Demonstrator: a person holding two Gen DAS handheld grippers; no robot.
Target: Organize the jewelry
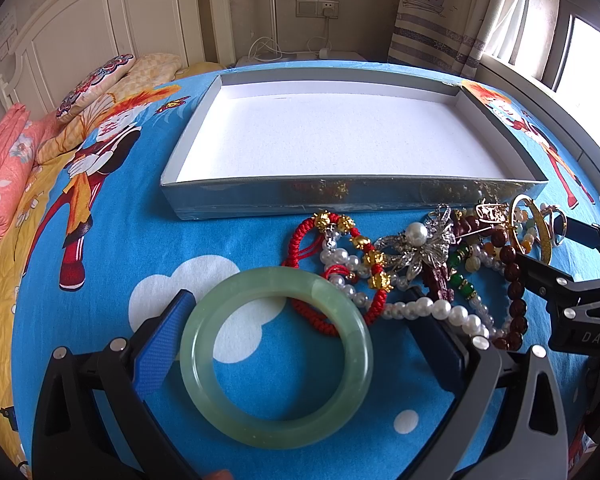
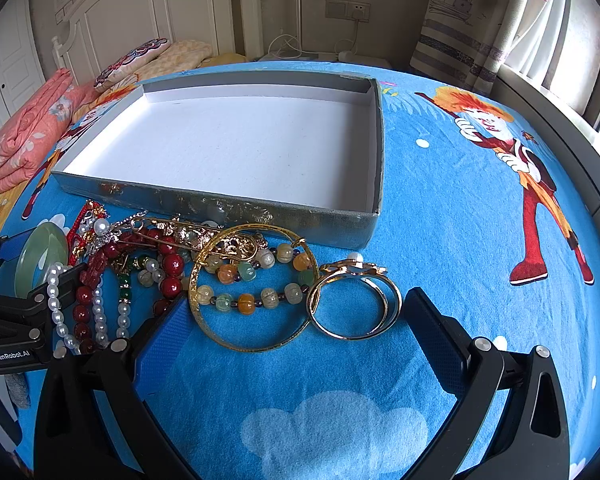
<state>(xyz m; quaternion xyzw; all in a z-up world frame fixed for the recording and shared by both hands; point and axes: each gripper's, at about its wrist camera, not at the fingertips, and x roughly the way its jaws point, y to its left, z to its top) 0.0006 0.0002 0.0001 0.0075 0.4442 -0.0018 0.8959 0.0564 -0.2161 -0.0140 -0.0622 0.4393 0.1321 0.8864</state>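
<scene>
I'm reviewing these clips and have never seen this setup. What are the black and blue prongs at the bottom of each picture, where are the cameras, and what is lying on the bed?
There is no robot here: a person holds a two-finger gripper in each hand, and each gripper carries a fisheye camera looking forward along its fingers. One picture comes from the left gripper, the other from the right gripper. Both are open and hold nothing. The green jade bangle lies on the blue cartoon bedsheet between the left gripper's fingers. The gold ring and thin gold bangle lie just ahead of the right one. A tangled jewelry pile sits in front of the empty, white-lined tray.
</scene>
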